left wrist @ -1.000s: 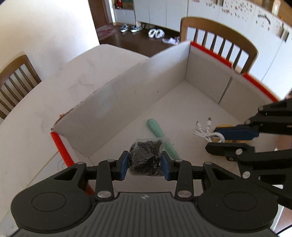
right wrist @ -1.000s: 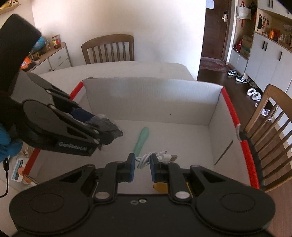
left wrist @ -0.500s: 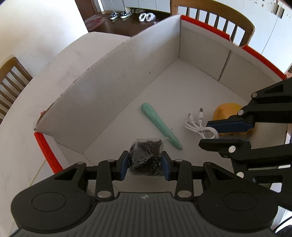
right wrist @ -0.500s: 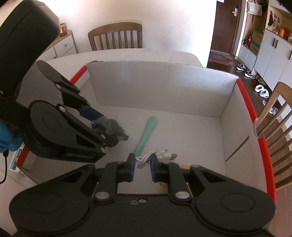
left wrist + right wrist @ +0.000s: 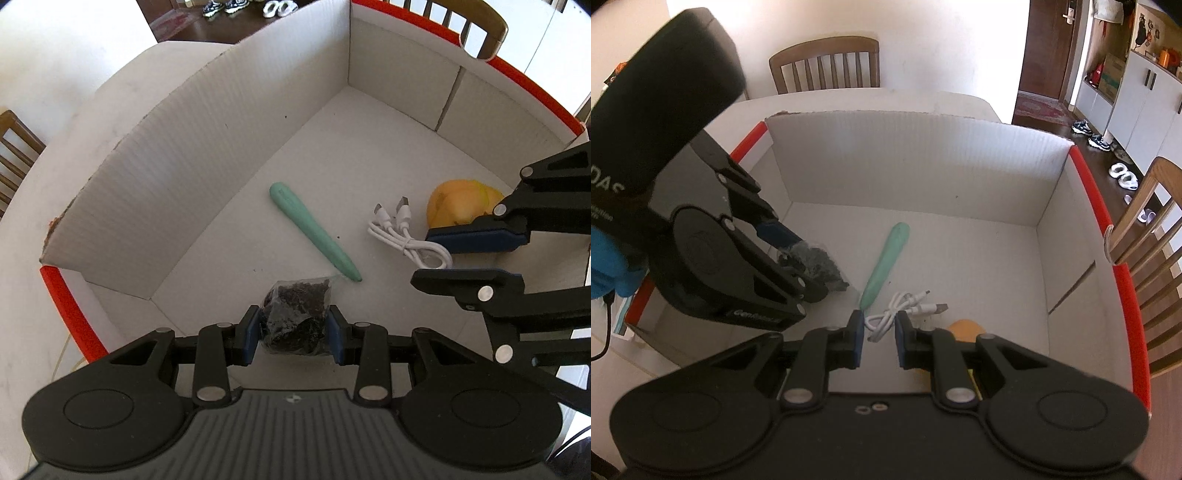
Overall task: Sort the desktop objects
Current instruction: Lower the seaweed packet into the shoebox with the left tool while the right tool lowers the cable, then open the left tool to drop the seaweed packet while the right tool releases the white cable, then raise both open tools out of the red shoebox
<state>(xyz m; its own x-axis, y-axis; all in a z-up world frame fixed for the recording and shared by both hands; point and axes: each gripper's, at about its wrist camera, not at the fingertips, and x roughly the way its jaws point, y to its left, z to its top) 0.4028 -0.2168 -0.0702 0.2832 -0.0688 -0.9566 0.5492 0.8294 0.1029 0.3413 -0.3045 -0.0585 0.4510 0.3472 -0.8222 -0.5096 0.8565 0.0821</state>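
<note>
A small clear bag of dark bits point(image 5: 295, 314) hangs just above the floor of a white cardboard box point(image 5: 184, 166), and my left gripper point(image 5: 291, 325) is shut on it. The right wrist view shows that gripper point(image 5: 812, 275) and the bag point(image 5: 820, 262) at the left. A coiled white USB cable point(image 5: 391, 229) lies on the box floor. Its loop sits between the pads of my right gripper point(image 5: 880, 332), whose jaws are opening, and a gap shows beside the cable point(image 5: 905, 299). A mint-green pen point(image 5: 314, 230) lies between the bag and the cable.
A yellow-orange rounded object point(image 5: 454, 201) rests on the box floor behind the right gripper point(image 5: 424, 256). The box has red-edged rims point(image 5: 1089, 184) and stands on a white table point(image 5: 92, 122). Wooden chairs point(image 5: 827, 62) stand around the table.
My left gripper has sunk and tipped further down into the box with the bag in it, so more of the box floor and the yellow object show. The right gripper has stayed over the cable.
</note>
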